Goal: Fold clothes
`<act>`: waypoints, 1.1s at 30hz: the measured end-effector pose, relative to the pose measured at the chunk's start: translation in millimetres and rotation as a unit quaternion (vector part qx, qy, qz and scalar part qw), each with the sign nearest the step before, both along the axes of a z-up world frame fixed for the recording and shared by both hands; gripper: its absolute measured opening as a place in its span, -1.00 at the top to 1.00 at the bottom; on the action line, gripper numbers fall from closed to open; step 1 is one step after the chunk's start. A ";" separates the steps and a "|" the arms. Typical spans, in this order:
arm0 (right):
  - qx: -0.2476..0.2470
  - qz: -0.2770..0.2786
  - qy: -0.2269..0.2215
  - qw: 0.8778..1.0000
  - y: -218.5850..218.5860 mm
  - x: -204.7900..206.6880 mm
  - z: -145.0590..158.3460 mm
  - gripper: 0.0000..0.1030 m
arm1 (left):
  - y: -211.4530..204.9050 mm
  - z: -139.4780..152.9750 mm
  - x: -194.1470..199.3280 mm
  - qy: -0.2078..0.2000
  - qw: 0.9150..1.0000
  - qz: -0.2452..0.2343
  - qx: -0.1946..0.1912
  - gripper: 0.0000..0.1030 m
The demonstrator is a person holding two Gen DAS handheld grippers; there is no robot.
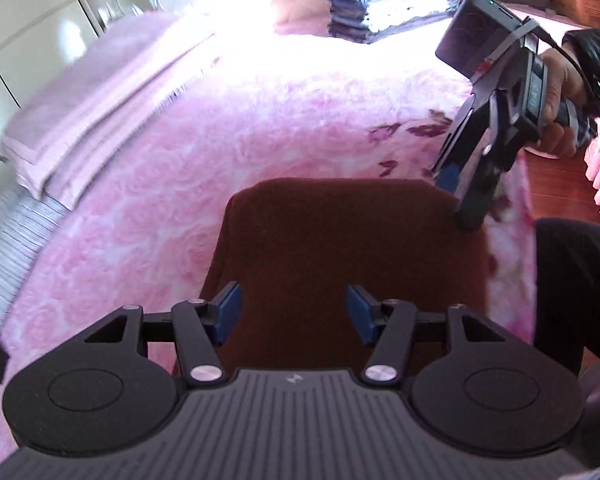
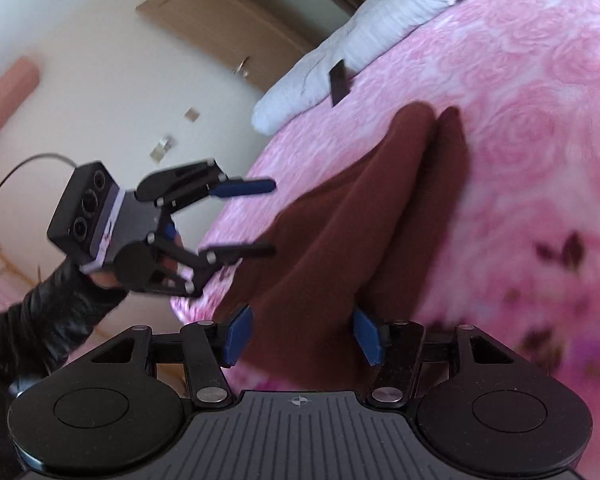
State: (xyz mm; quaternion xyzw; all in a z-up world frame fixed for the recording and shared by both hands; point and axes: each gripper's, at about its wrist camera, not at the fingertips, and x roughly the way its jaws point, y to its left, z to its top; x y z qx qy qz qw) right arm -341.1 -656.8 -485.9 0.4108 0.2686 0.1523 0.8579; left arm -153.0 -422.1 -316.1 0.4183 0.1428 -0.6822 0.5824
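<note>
Two grippers hang over one dark brown garment (image 1: 340,240) that lies on the pink rose-patterned blanket (image 1: 160,220), close to the blanket's near edge. The garment is already doubled into a long, narrow shape, and in the right wrist view it shows as two lobes side by side (image 2: 380,208) with a crease between them. Its long axis runs from the blanket's near edge inward toward the middle of the blanket, the rounded end pointing away from the person.

The left gripper (image 1: 294,312) stands released, its blue pads apart above the garment's near part, nothing pinched. The right gripper (image 2: 302,332) is likewise open, the cloth lying between its pads but not squeezed; seen from the left wrist, its tips sit at the garment's far right corner (image 1: 460,204).

The cloth looks soft, matte and light, likely knit or fleece, so it should drape and sag rather than hold a line. I would take it at the corners or along a folded edge, pinching all layers together.
</note>
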 end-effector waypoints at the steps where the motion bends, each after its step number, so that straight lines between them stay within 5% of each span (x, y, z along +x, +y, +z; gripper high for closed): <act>1: 0.017 0.007 0.000 1.000 -3.4 8.0 -4.7 -0.14 | -7.4 -6.8 2.8 0.000 1.000 0.002 0.012 -0.02; 4: 0.078 0.065 0.021 0.995 -4.0 30.5 -21.1 -0.14 | -23.4 -28.1 9.7 -0.007 0.999 0.011 0.046 0.02; 7: 0.064 0.116 0.052 0.990 10.1 23.9 -22.1 -0.14 | -26.3 -40.5 16.9 0.004 0.998 0.025 0.051 -0.09; 12: 0.078 0.065 0.063 0.993 7.2 -27.9 -20.4 -0.14 | -27.1 -43.5 19.4 0.014 0.998 0.039 0.043 -0.16; 18: -0.056 0.014 0.103 0.993 24.3 -53.1 16.1 -0.14 | -13.3 -27.6 16.2 0.003 0.998 0.052 0.019 -0.05; 22: -0.145 -0.050 0.034 0.988 27.1 -54.8 56.8 -0.14 | 18.1 -12.2 24.4 0.024 0.996 0.080 -0.007 0.04; 27: -0.180 -0.037 -0.037 0.982 32.8 4.6 70.6 -0.14 | 57.8 -12.4 41.7 0.057 0.990 0.132 -0.006 0.04; 33: -0.218 -0.007 0.038 0.975 10.7 104.0 42.0 -0.13 | 74.0 -32.4 64.8 0.105 0.977 0.187 -0.007 -0.01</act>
